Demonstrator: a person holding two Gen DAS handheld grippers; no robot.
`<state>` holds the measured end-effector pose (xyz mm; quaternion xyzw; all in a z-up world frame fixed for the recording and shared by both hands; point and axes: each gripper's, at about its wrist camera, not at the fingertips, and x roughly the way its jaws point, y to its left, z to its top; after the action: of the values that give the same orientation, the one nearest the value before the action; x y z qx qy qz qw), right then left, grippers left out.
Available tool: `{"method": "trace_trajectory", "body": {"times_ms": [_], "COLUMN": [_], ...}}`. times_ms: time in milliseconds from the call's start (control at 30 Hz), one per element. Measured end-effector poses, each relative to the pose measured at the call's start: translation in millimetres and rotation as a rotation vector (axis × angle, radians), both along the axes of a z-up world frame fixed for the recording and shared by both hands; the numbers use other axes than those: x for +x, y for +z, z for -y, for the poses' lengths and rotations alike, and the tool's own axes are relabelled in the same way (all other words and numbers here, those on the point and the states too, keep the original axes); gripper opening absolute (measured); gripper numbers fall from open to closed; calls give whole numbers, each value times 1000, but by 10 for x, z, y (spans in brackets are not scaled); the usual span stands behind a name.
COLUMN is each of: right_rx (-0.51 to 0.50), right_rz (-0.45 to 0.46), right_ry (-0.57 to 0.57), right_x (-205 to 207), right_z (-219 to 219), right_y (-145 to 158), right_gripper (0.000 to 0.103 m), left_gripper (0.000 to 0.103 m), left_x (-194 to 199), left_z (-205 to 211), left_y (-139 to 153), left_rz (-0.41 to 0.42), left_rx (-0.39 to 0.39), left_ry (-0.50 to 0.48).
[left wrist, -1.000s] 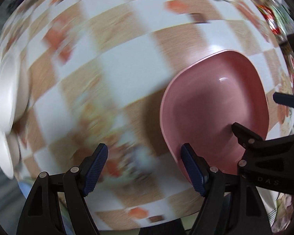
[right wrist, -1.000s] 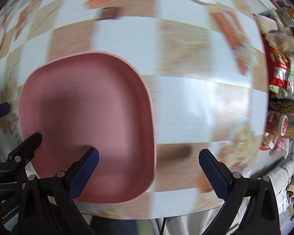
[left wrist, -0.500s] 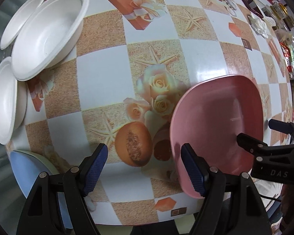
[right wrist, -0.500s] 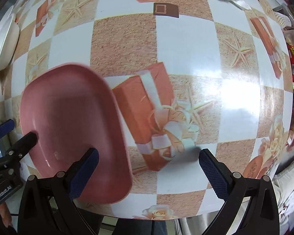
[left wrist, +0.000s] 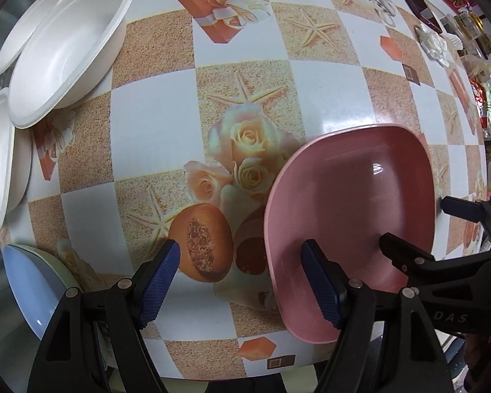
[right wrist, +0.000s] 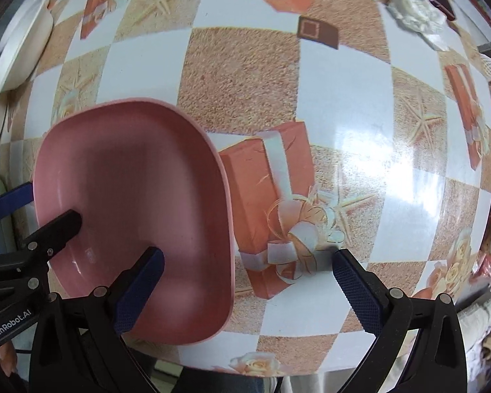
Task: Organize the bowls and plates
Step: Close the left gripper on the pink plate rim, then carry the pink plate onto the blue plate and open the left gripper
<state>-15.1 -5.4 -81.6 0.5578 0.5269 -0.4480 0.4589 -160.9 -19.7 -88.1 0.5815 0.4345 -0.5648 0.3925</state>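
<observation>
Black left gripper (right wrist: 3, 208) reads "GenRobot.AI", right gripper (left wrist: 419, 221) "DAS"; both gape, empty.

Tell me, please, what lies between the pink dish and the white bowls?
Only bare patterned tablecloth, in the left wrist view, between the pink dish and the white bowls.
</observation>
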Motion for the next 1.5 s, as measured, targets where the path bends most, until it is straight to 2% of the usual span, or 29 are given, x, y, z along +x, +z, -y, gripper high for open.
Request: {"method": "trace_trajectory", "body": {"times_ms": [67, 133, 200, 233, 267, 300, 400, 567, 800, 1000, 1200, 1400, 1433, 1500], "right_rx": [-9, -34, -57, -65, -74, -83, -65, 3, 71, 99, 99, 88, 87, 85], "right_rz": [-3, -2, 0, 2, 8, 21, 62, 131, 185, 197, 202, 208, 211, 216], "right_ry": [8, 35, 63, 74, 78, 74, 19, -50, -67, -16, 17, 50, 58, 77], "right_x": [106, 125, 194, 215, 226, 237, 184, -16, 179, 369, 521, 771, 671, 742], "right_z": [5, 97, 63, 53, 51, 58, 75, 74, -126, -184, -63, 7, 10, 46], "right_y": [28, 33, 105, 143, 180, 212, 236, 242, 302, 361, 400, 491, 467, 494], "right_gripper": [101, 92, 72, 66, 50, 26, 20, 18, 18, 18, 18, 18, 18, 18], "left_gripper": [73, 60, 41, 35, 25, 25, 22, 22, 22, 22, 22, 22, 22, 22], "left_x": [-182, -359, -502, -543, -575, -598, -574, -446, -55, 164, 453, 704, 767, 901], "left_z": [20, -31, -71, -89, -104, -116, -123, -197, -364, -620, -693, -722, -728, -732], "left_y": [-28, -55, -57, -51, -50, -48, -54, -78, -70, 139, 246, 399, 425, 473], "left_rz": [11, -8, -26, -37, -53, -51, -56, -30, -43, -45, -63, -64, -65, -65], "left_rx": [-1, -4, 4, 9, 19, 25, 41, 43, 38, 28, 18, -29, -35, -45], "left_ry": [-14, -41, -72, -89, -100, -107, -109, -150, -169, -196, -165, -152, -146, -131]}}
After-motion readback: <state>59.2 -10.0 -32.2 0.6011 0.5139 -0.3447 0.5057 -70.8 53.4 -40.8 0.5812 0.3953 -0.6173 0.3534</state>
